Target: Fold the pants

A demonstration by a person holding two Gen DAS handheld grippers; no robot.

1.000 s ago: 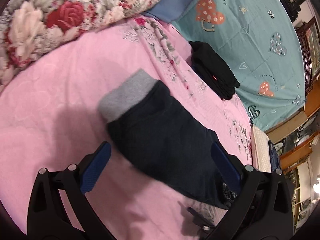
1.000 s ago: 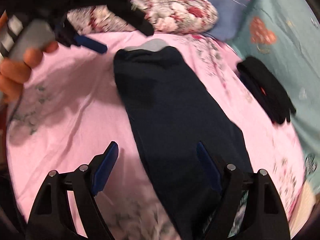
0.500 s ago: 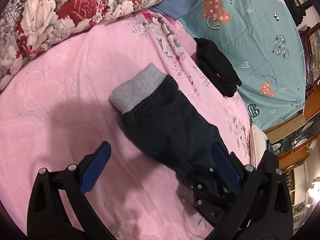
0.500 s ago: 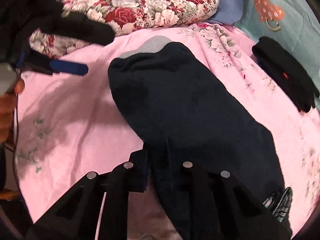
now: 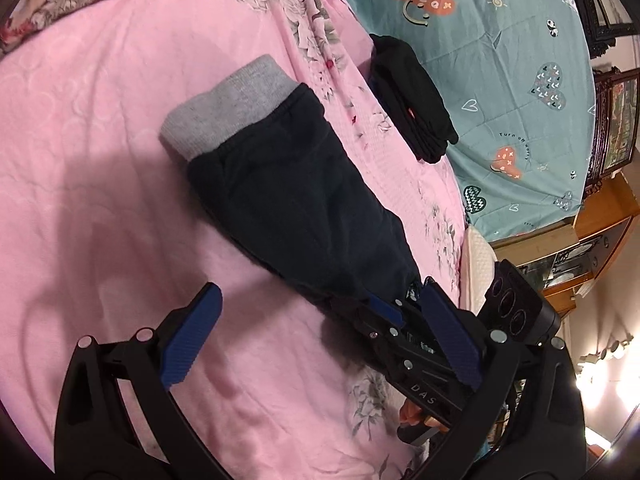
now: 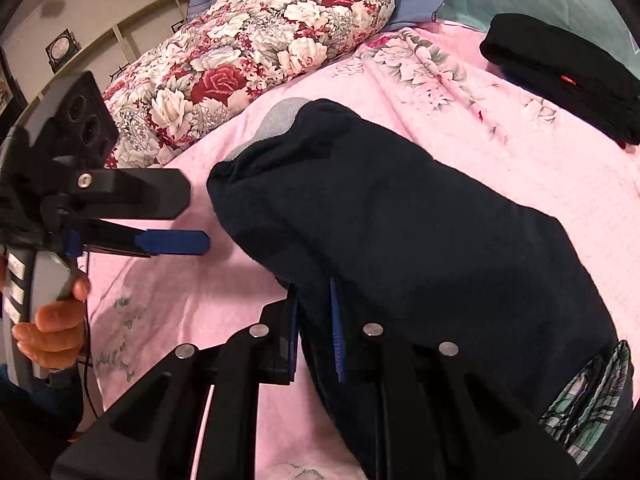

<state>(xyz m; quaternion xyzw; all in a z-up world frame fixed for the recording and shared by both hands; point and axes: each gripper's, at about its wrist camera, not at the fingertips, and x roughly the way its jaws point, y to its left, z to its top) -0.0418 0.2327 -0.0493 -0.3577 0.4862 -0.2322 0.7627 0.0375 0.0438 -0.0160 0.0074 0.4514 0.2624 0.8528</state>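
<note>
Pants (image 5: 296,200), dark with a grey waistband (image 5: 228,114), lie as one long strip on the pink bed sheet (image 5: 88,160), well in from the bed's edges. Their long axis runs from the waistband, which points toward the flowered pillow (image 6: 256,56) at the head of the bed, down to the leg end nearest the person. The right tool (image 6: 314,336) sits at that near end, its blue pads pinched together on the dark cloth at the strip's left-hand border, so it is gripping the pants. The left tool (image 5: 320,344) hangs above the sheet just beside the same border, jaws spread wide and holding nothing; the pants lie ahead of it and to its right. The right tool is therefore the nearer one, already on the cloth. My guess is the coming fold carries the leg end along the axis toward the waistband. A folded black garment (image 5: 412,96) rests well apart, toward the teal quilt (image 5: 520,60).
</note>
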